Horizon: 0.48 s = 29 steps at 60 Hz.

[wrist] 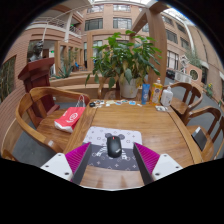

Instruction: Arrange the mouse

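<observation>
A black mouse [114, 145] lies on a patterned grey and white mouse mat [112, 136] on the wooden table [150, 125]. My gripper [112, 158] is open, with its pink pads [77, 157] on either side. The mouse stands between the fingertips and just ahead of them, with a gap at each side. It rests on the mat on its own.
A large potted plant [127, 55] stands at the table's far side with bottles [155, 94] next to it. Wooden chairs [45, 108] stand around the table; the left one holds a red and white object [68, 119]. Buildings rise behind.
</observation>
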### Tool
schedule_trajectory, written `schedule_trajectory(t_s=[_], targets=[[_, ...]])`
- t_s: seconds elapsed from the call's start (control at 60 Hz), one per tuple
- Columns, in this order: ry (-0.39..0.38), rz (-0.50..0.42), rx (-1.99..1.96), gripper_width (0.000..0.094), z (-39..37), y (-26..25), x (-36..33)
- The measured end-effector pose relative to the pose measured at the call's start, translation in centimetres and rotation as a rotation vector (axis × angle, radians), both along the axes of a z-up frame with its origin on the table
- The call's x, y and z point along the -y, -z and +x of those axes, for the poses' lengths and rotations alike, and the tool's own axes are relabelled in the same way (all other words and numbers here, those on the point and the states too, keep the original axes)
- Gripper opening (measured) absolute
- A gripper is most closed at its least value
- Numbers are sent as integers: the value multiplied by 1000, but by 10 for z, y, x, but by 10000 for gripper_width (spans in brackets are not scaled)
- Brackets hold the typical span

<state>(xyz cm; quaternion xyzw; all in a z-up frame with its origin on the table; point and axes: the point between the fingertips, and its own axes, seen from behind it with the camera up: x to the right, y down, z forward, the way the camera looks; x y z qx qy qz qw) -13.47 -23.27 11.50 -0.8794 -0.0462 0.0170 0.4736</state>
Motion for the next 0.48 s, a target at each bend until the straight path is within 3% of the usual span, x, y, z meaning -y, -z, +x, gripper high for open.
schedule_trajectory(t_s=[0.483], targets=[[-10,-1,17,852,3,-5,43]])
